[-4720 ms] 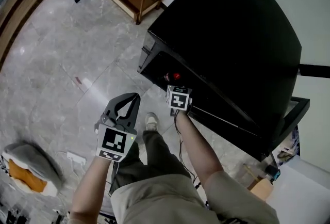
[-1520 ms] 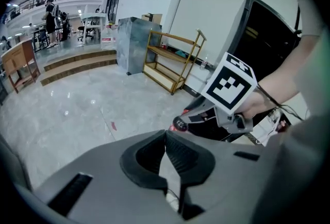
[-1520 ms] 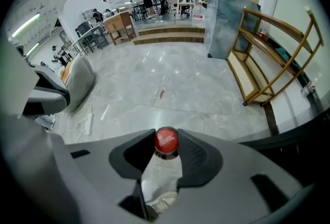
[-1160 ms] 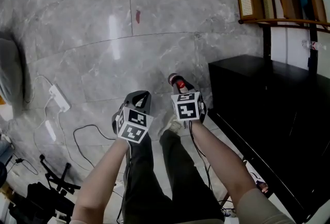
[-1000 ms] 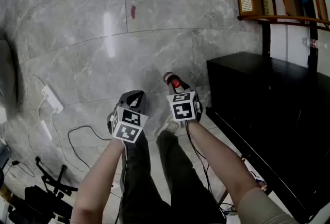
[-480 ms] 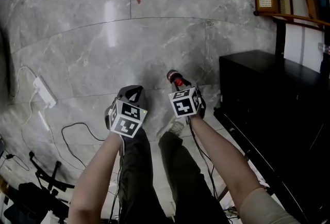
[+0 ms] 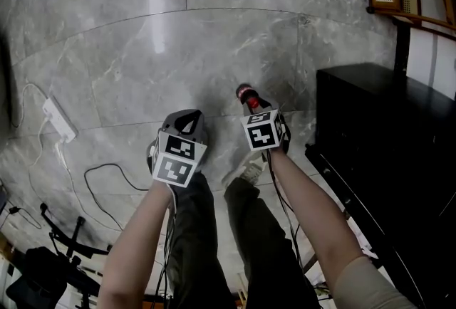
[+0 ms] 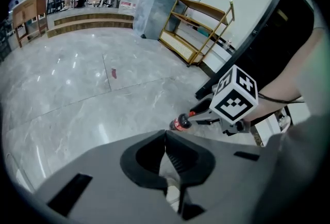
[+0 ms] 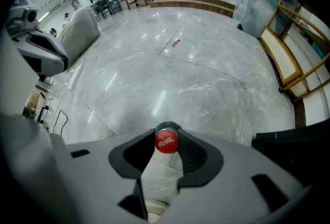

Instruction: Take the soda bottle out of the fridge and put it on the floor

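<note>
Gripping the bottle [image 9: 161, 171] in the right claw [image 9: 167, 135], jaws pressed to either side of the neck, red cap [image 9: 166, 142] poking out past the tips. Held lengthwise along the jaws, cap end away from the hand, low over the floor [image 7: 214, 44] ahead of the person's legs. With the left claw [image 8: 165, 138] closed and empty just beside it, to the left.

Out of the fridge [image 7: 385, 137] already, by the look of it, with the black cabinet off to the right and the bottle apart from it. Not yet set down, as far as can be judged: no clear contact with the floor in any view. Left to do, probably: lower the rest of the way, turn it base down, stand it on the tile and let go.

Smooth plastic, round and slim, pale along the body, topped with a small screw cap. Polished grey marble underfoot, veined, glossy with lamp glare, cut by thin joints. Hard and slick, so likely to let a round bottle roll if laid on its side. Matte grey claw shells with ridged black pads. Boxy, flat-sided, gloss-black fridge.
</note>
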{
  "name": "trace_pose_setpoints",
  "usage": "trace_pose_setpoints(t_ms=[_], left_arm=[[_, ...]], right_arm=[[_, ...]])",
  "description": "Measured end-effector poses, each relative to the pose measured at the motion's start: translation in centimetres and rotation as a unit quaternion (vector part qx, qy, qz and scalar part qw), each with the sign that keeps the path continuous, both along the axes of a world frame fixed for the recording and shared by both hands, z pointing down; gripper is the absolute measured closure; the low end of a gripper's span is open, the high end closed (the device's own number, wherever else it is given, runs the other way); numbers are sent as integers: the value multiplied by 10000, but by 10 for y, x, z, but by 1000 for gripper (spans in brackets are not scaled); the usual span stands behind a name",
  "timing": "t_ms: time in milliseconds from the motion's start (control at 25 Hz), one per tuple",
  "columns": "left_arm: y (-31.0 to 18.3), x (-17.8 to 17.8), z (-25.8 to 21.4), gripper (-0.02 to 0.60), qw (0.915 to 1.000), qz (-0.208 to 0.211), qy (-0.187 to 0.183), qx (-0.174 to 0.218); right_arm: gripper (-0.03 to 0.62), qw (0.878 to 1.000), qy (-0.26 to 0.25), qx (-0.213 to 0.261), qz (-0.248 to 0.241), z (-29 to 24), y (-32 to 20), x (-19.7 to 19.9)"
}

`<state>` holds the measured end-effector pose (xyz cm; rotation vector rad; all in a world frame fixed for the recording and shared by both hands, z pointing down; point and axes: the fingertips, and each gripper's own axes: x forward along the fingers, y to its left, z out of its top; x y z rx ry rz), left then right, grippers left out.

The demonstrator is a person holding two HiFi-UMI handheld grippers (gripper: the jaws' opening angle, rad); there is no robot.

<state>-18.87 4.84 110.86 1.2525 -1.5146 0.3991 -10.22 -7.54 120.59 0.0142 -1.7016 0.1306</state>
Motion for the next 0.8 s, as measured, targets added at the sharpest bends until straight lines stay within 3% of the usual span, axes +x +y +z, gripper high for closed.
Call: trace_pose_setpoints(t_ms=[240, 360, 560, 800], left_arm=[[-6, -15, -17, 575, 9997, -233, 14, -47], [-12, -22, -33, 575, 9995, -307, -5, -19], [-21, -32, -81, 575, 9995, -266, -102, 97], [-39, -41, -159, 575, 9987, -120, -309, 382]], right_arm=[[468, 9994, -153, -153, 264, -14, -2, -3], [511, 9983, -316, -161, 462, -36, -7, -6], [547, 9935, -475, -160, 1026, -102, -15, -10], [580, 9865, -1060, -108, 1240, -198, -31, -25]])
